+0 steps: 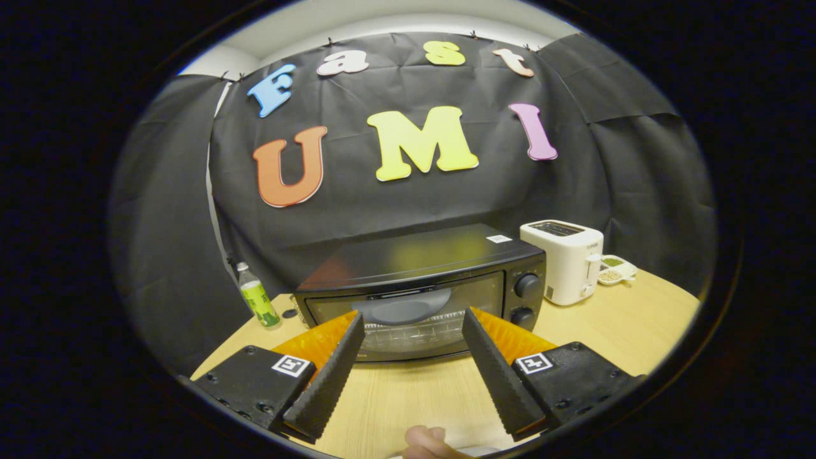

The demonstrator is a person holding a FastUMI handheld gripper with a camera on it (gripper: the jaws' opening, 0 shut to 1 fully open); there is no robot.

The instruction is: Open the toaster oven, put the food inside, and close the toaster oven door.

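- Your fingertip (426, 441), a small rounded shape, sits closest to the lens, low down between the two fingers and over the worktop's near edge.
- Your gripper (413, 325) has its fingers spread wide apart with nothing held between them; each finger is a long tapering wedge with a ridged, saw-toothed inner face.
- Behind each finger sits a blocky mount carrying a small square black-and-white marker.
- Pale wood-grain worktop (408, 395) runs under the fingers, smooth and matte, with a curved outer edge.
- Just ahead of the fingers, beyond a strip of bare wood, stands the toaster oven (424, 290): a boxy black metal case with a glossy top, its glass door shut, a wire rack visible behind the glass, and two round knobs stacked on its right side.
- Right of the oven, near it but apart, stands a white slot toaster (564, 260) with rounded corners.
- Beside that toaster lies a small white divided dish (616, 270) holding something greenish and brownish.
- Left of the oven stands a clear bottle (257, 296) with a green label.
- Black wrinkled cloth walls the booth behind everything.
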